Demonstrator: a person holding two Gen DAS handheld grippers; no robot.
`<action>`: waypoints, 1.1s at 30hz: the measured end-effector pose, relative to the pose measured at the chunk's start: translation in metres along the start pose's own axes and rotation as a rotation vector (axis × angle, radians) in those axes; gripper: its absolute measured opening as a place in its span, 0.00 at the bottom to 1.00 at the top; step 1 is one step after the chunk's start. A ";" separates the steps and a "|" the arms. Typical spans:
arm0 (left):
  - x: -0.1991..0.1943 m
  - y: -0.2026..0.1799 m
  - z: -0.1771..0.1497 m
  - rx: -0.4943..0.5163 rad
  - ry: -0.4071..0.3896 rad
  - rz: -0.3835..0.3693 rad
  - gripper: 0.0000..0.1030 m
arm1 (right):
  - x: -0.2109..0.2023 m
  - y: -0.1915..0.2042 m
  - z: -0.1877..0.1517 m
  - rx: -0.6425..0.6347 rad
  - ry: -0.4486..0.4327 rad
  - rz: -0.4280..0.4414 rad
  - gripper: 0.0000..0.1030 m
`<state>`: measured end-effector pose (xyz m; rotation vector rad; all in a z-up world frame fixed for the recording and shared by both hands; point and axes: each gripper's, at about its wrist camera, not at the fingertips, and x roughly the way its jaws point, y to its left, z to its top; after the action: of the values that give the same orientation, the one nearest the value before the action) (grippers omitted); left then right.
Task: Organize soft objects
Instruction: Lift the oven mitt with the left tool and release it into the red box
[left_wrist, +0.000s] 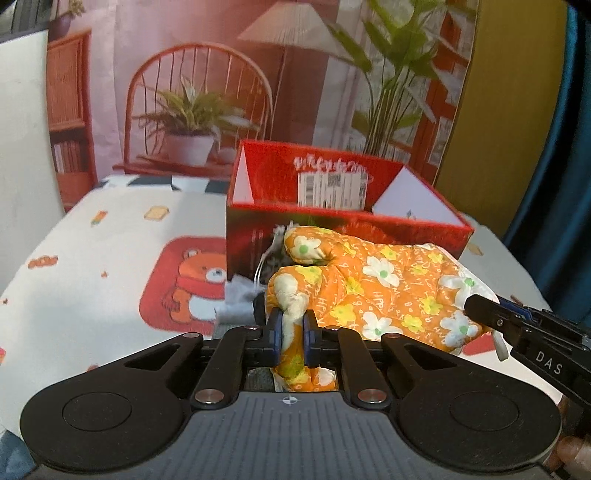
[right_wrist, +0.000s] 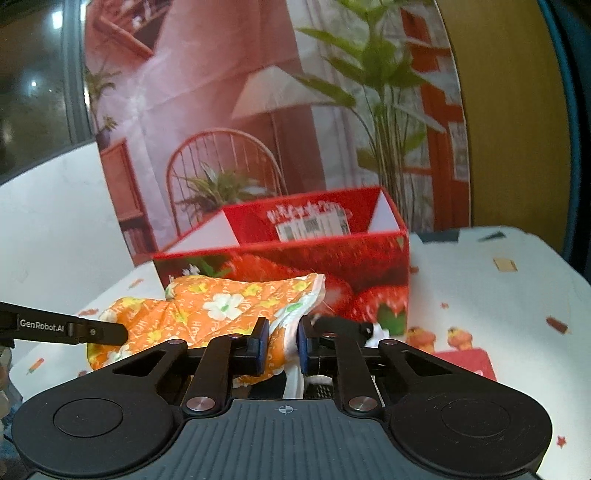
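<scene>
An orange oven mitt with white and yellow flowers is held up in front of a red strawberry-print box. My left gripper is shut on the mitt's thumb end. My right gripper is shut on the mitt's cuff end, by its white lining. The right gripper also shows at the right of the left wrist view. The box is open at the top, with a label on its inner back wall.
A grey soft item lies against the box's front left corner, partly hidden by the mitt. The table has a white cloth with bear prints. A printed backdrop of a chair and plants stands behind the box.
</scene>
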<state>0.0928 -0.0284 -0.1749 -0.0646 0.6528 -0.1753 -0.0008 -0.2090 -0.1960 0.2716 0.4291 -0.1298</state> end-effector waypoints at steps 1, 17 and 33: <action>-0.003 -0.001 0.001 0.005 -0.014 -0.001 0.11 | -0.002 0.001 0.001 -0.002 -0.008 0.002 0.14; -0.010 -0.001 0.057 0.049 -0.186 -0.026 0.11 | 0.003 0.016 0.065 -0.082 -0.066 0.012 0.14; 0.137 0.015 0.146 0.020 0.078 -0.026 0.11 | 0.158 -0.016 0.129 -0.017 0.134 -0.044 0.14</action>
<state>0.2910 -0.0382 -0.1425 -0.0472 0.7284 -0.2103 0.1892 -0.2722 -0.1542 0.2554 0.5695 -0.1513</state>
